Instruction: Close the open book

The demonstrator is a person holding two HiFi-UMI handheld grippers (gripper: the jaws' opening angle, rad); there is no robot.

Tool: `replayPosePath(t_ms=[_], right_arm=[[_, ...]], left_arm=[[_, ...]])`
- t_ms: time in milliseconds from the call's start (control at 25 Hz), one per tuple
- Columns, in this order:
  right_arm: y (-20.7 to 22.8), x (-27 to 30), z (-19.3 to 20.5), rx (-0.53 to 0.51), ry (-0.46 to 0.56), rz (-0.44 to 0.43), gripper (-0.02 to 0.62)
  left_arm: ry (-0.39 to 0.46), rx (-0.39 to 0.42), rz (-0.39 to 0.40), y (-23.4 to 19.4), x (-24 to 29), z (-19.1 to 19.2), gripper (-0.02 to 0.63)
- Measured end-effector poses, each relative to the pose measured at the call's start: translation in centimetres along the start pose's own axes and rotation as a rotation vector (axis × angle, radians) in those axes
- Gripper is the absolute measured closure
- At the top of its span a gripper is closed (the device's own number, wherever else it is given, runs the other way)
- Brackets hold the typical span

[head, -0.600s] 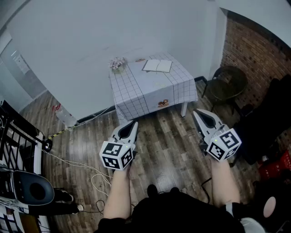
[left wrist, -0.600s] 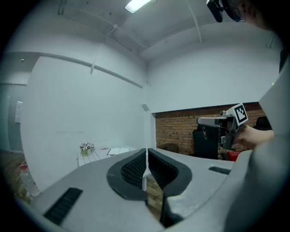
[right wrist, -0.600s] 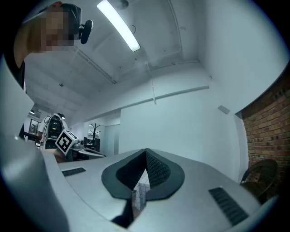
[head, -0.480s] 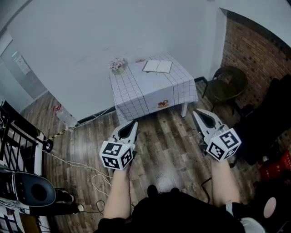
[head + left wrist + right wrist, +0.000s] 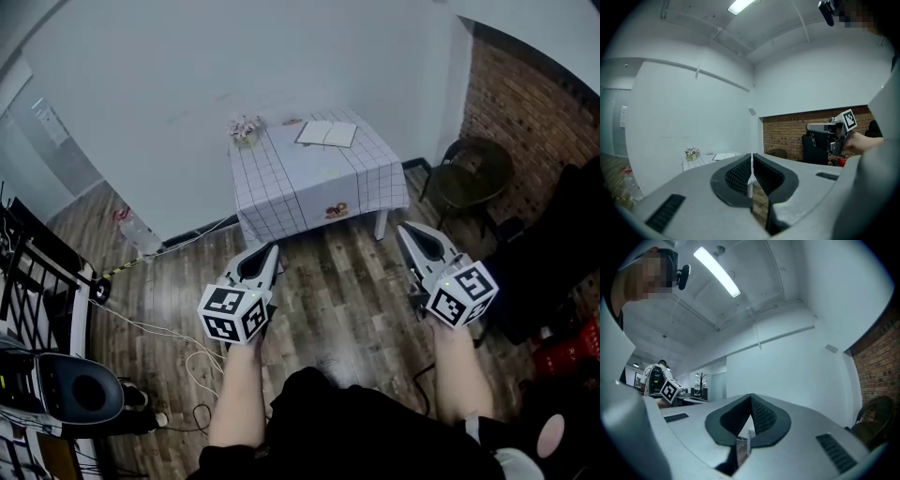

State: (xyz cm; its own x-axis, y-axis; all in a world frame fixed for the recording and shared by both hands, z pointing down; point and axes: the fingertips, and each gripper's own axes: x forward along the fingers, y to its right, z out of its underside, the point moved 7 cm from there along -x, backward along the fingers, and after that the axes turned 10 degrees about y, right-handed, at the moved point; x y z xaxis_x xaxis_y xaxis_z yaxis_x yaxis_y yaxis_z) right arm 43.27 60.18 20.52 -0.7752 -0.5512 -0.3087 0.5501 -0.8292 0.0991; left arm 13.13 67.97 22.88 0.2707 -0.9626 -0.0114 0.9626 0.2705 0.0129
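Note:
An open book (image 5: 326,134) with white pages lies at the far end of a small table covered by a white checked cloth (image 5: 309,183), well ahead of me against the wall. My left gripper (image 5: 269,250) is held over the wooden floor short of the table's near left corner, jaws shut and empty. My right gripper (image 5: 403,232) hangs near the table's near right corner, also shut on nothing. In the left gripper view the book (image 5: 723,155) and table show far off, past the left gripper's closed tips (image 5: 751,155). The right gripper view shows only the right gripper's shut tips (image 5: 750,396) against a white wall.
A small pot of flowers (image 5: 245,128) stands at the table's far left corner. A dark round chair (image 5: 476,172) sits right of the table by the brick wall. Cables (image 5: 159,330) trail over the floor at left, near a black rack (image 5: 33,291).
The view has shifted a little. My left gripper has moved slightly left and lower in the picture; the right gripper has barely moved. Both stay shut.

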Motion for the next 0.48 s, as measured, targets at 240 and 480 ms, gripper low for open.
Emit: replayPosePath(t_ms=[240, 480], right_arm=[[1.0, 1.9, 0.3, 0.02, 0.015, -0.023, 0.591], [3.2, 6.0, 2.1, 0.025, -0.02, -0.026, 0.591]], left_arm=[[-0.005, -0.007, 0.01, -0.8, 1.7, 0.8, 0.584], [-0.003, -0.035, 0.016, -4.5, 5.7, 1.9, 0.584]])
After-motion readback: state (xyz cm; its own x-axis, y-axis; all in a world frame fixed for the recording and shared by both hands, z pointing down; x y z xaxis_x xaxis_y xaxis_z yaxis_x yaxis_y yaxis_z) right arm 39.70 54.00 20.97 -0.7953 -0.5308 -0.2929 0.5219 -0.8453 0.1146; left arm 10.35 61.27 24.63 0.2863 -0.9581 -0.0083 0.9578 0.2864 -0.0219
